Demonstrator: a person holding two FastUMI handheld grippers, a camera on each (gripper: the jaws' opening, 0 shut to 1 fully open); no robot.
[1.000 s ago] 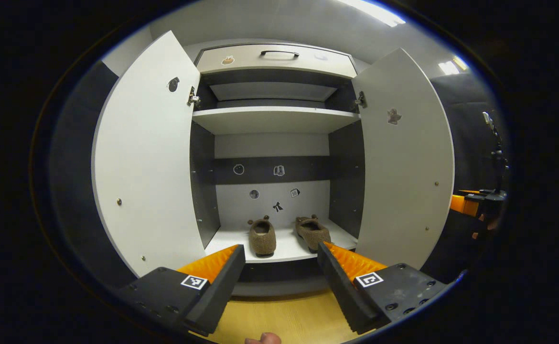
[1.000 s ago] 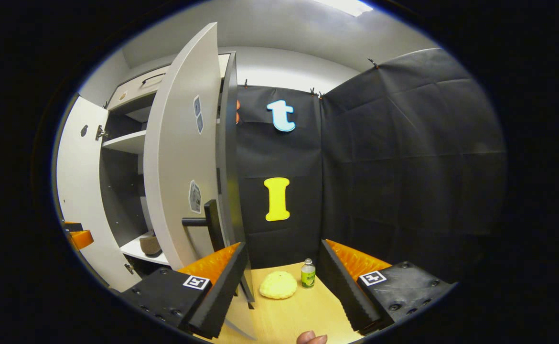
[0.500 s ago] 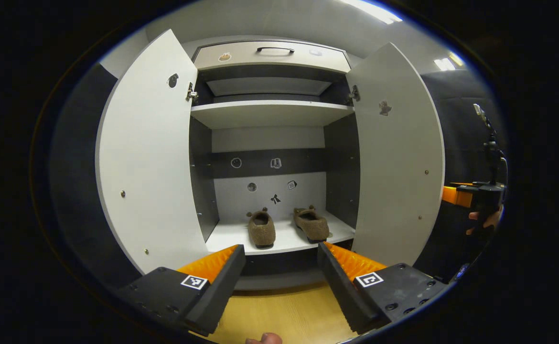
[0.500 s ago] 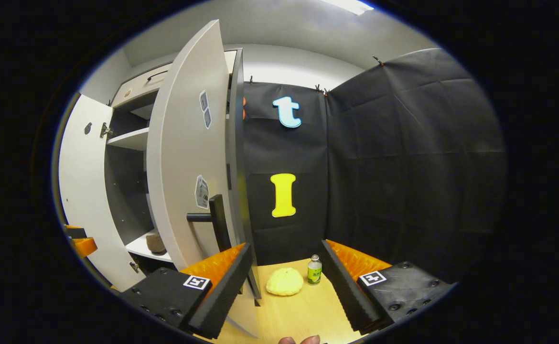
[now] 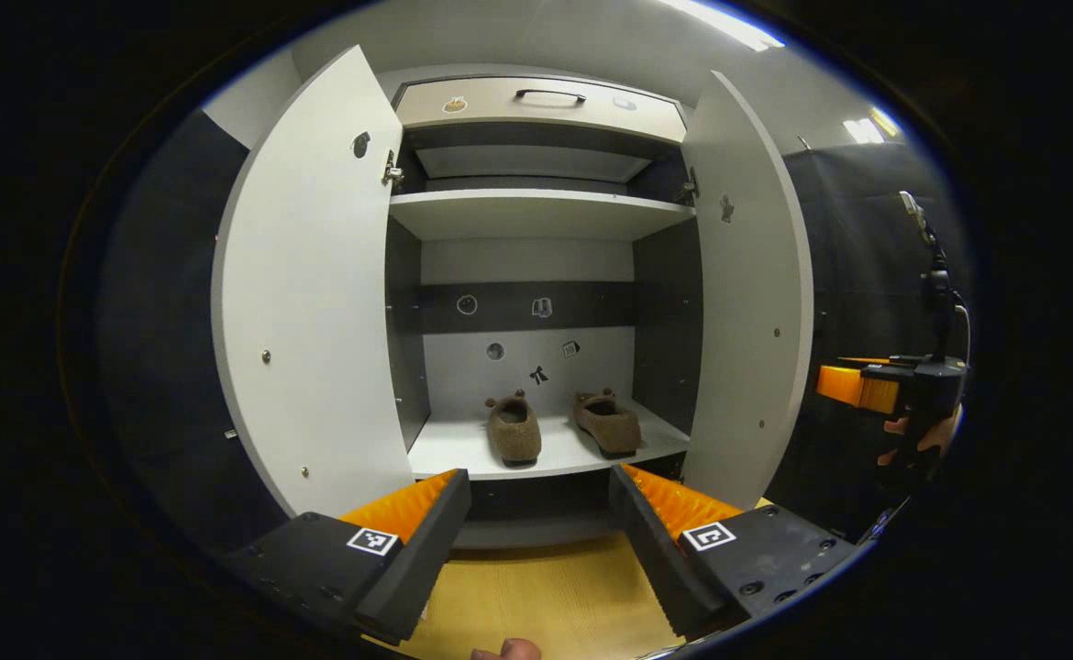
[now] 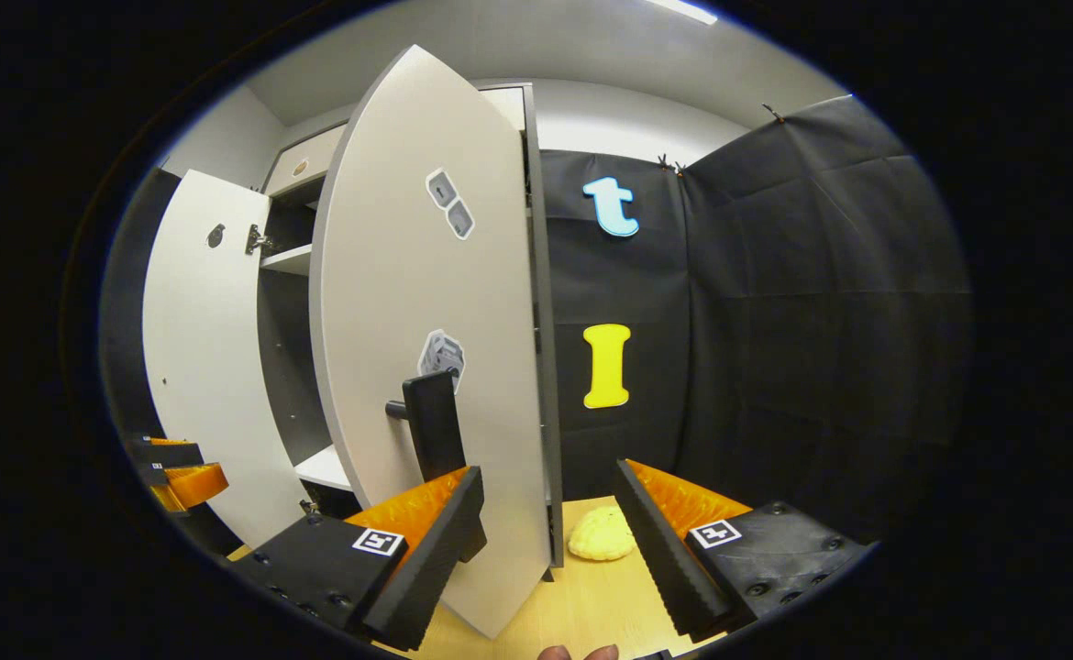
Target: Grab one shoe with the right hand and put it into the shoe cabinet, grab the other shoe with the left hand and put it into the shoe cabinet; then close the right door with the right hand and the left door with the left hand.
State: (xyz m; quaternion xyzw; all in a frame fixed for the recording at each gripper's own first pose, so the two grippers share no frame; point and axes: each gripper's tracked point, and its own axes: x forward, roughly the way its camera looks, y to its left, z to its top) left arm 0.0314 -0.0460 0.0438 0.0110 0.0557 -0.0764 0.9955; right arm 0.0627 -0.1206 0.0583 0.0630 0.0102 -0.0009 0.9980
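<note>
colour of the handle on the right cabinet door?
Black. The handle stands out against the pale grey right door, clearest in the right gripper view.

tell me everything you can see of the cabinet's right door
The pale grey flat-panel right door stands partly open, hinged to the cabinet's right side near the top. Its outer face, in the right gripper view, carries two grey stickers and a black bar handle low down. Its inner face, in the left gripper view, has one small sticker and a few screw heads. The right gripper sits open at its outer face; contact can't be told.
</note>
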